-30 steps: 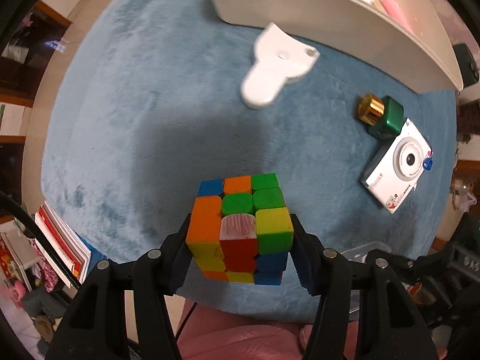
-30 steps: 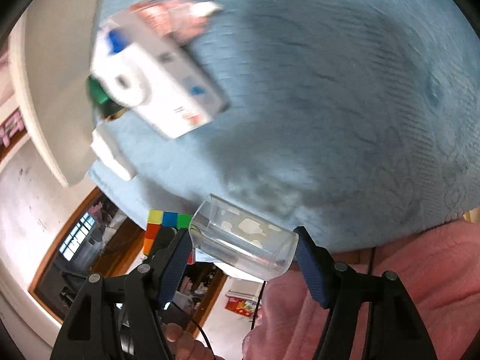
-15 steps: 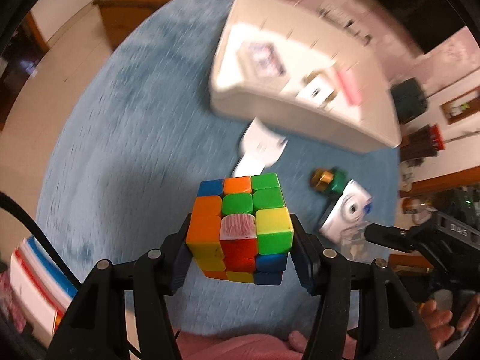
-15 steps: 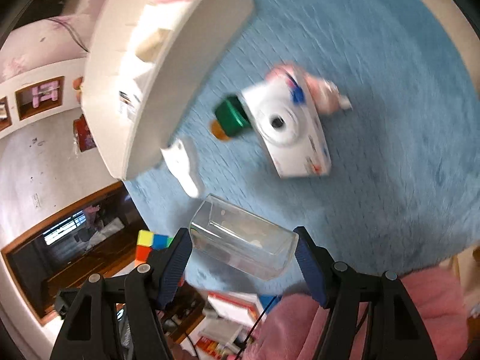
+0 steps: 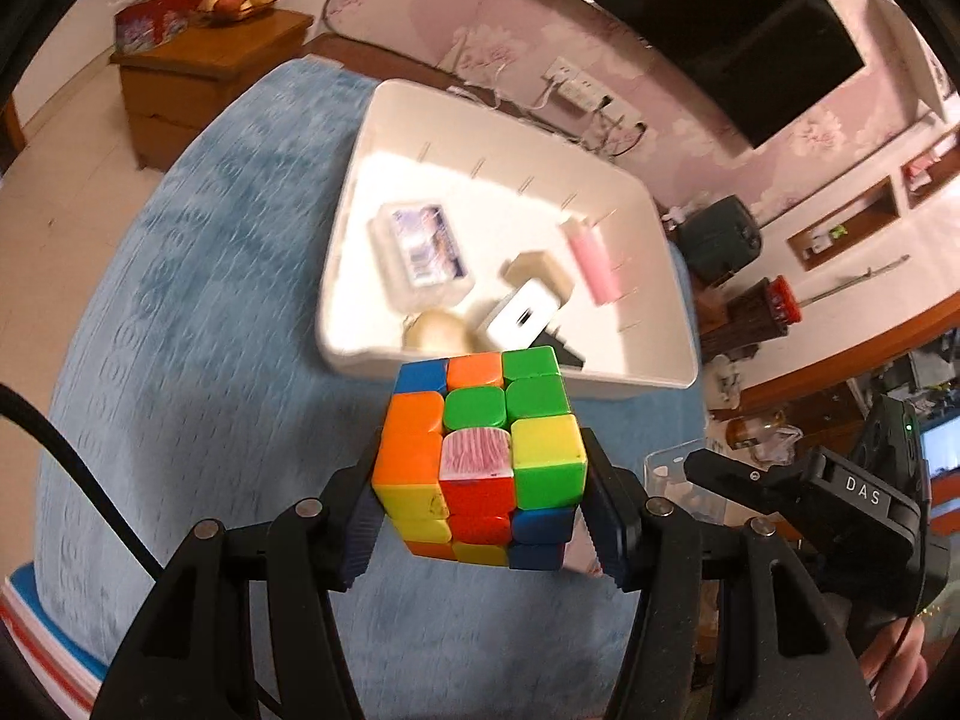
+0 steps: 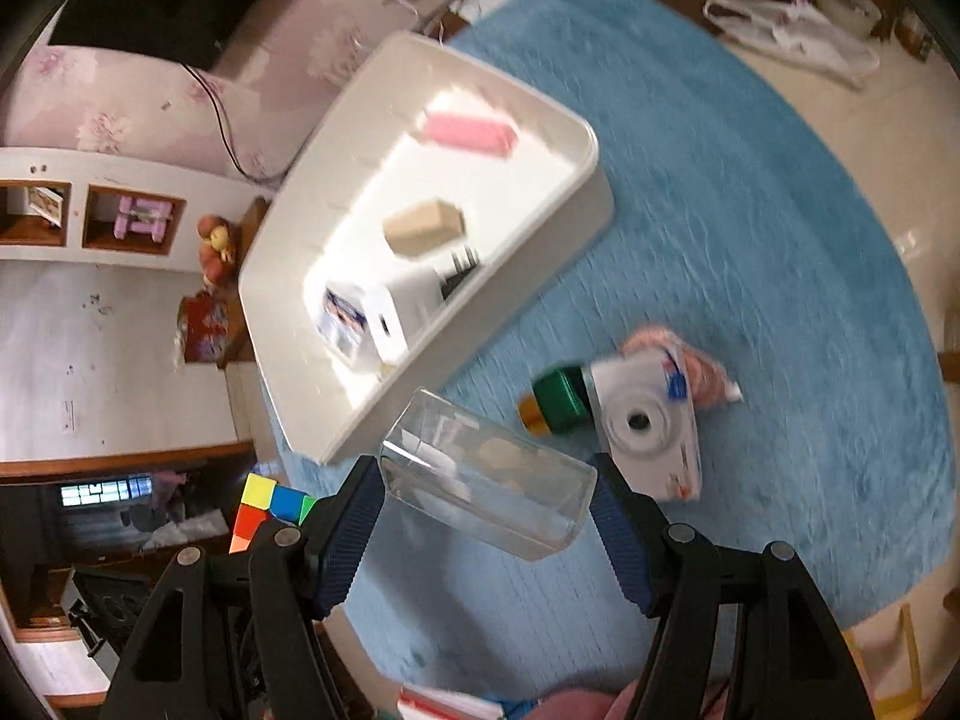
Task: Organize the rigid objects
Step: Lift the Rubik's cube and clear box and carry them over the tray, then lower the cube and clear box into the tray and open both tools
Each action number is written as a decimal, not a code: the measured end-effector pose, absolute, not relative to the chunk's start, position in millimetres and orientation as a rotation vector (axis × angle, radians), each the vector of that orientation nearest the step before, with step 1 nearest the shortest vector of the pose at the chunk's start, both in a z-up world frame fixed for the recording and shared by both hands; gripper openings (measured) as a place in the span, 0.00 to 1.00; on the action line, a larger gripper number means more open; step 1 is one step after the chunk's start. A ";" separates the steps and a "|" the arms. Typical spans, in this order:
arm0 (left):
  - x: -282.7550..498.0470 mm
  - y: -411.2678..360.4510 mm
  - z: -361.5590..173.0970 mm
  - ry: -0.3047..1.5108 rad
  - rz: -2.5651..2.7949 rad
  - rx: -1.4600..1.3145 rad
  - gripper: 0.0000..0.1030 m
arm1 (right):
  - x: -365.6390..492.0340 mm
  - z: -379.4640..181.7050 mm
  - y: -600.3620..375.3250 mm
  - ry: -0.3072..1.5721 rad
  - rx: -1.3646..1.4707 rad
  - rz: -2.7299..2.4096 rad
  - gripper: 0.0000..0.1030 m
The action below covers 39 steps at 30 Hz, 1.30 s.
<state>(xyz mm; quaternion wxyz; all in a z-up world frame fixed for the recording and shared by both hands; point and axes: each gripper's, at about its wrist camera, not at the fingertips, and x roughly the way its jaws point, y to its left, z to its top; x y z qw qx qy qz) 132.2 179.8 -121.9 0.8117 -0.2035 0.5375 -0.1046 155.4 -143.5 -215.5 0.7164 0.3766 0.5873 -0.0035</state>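
My left gripper [image 5: 480, 516] is shut on a multicoloured puzzle cube [image 5: 480, 456], held in the air just short of the near rim of a white tray [image 5: 360, 180]. My right gripper [image 6: 486, 510] is shut on a clear plastic box [image 6: 486, 486], held in the air near the tray's [image 6: 540, 264] corner. The tray holds a pink block [image 6: 471, 132], a tan block [image 6: 423, 228], a white adapter [image 5: 522, 315] and a small printed case [image 5: 423, 246]. The cube's corner shows at the left of the right wrist view [image 6: 270, 507].
The tray sits on a round blue rug [image 5: 198, 330]. A white toy camera [image 6: 651, 426], a green bottle with a gold cap [image 6: 555, 405] and a pink item [image 6: 699, 369] lie on the rug right of the tray. A wooden cabinet [image 5: 204, 78] stands beyond.
Both grippers have lifted and tilted up with their loads. The tray's inside now shows in both views; the camera and green bottle have left the left wrist view.
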 end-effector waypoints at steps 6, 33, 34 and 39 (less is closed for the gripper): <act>159.2 177.0 -117.8 1.117 -0.304 -0.423 0.59 | 166.5 -206.5 -146.2 1.184 0.845 -0.047 0.67; 228.4 190.9 -147.1 1.170 -0.352 -0.371 0.64 | 217.3 -224.5 -145.2 0.977 0.853 -0.174 0.69; 228.0 191.1 -147.1 1.167 -0.353 -0.374 0.65 | 217.4 -225.2 -146.3 0.980 0.859 -0.169 0.69; 224.6 191.5 -138.0 1.127 -0.362 -0.385 0.73 | 211.8 -224.0 -152.0 0.969 0.868 -0.167 0.74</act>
